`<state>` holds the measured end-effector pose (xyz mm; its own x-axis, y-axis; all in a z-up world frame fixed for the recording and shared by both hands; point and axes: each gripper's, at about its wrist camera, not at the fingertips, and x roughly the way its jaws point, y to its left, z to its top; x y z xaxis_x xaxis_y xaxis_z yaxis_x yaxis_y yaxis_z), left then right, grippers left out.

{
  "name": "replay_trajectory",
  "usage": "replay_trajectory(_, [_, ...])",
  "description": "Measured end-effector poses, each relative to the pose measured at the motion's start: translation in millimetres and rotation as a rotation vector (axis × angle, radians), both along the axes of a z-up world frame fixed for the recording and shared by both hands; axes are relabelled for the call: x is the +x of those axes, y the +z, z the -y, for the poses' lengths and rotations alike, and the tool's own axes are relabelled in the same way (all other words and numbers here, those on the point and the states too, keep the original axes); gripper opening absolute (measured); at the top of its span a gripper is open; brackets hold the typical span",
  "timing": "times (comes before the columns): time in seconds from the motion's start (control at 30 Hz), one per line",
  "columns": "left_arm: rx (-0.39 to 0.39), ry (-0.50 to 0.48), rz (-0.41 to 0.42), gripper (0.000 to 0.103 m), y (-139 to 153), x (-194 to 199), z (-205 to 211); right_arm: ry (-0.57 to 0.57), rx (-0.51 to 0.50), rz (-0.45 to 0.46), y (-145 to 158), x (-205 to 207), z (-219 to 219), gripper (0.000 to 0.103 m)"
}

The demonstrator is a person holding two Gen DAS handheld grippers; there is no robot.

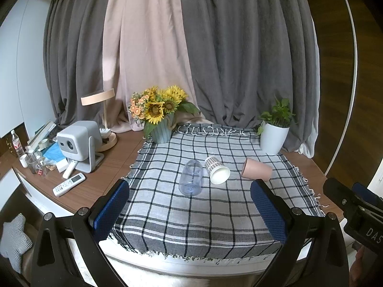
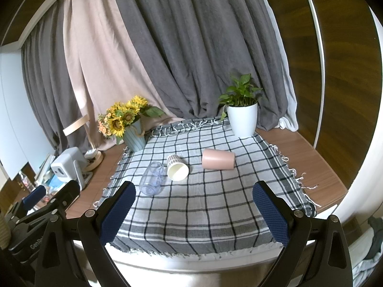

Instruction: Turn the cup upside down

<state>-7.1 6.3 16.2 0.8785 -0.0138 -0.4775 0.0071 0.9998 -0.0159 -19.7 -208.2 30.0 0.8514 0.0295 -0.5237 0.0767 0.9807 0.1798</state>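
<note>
Nearest to me, my left gripper hung over the front edge of the checked cloth, its blue-padded fingers spread wide with nothing between them and touching nothing. My right gripper sat the same way beside it, fingers wide apart and empty, well short of the cups.

Past the fingers, in the middle of the cloth, three cups lay on their sides in a loose row. The clear plastic cup was leftmost, see-through with a faint blue tint, its flat base turned toward me. Just beside it lay the paper cup, white inside with a striped pattern on its wall, its open mouth facing me; in the left wrist view the two looked close to touching, though I could not tell for sure. The pink cup lay a little apart to the right, plain and matte, lengthwise across the cloth with its mouth pointing right.

Farther back, a blue pot of sunflowers stood at the cloth's far left corner and a white pot with a green plant at the far right. A grey projector and a white remote rested on the wooden table to the left. Grey and pink curtains hung behind everything.
</note>
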Motion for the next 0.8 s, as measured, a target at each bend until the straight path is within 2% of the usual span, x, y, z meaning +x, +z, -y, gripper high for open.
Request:
replay_trajectory(0.57, [-0.002, 0.012, -0.025, 0.103, -8, 2, 4, 0.006, 0.005, -0.017, -4, 3, -2, 0.099])
replay_trajectory(0.8, [-0.023, 0.022, -0.148, 0.103, -28, 42, -1, 0.024, 0.018, -0.090, -20, 26, -3, 0.099])
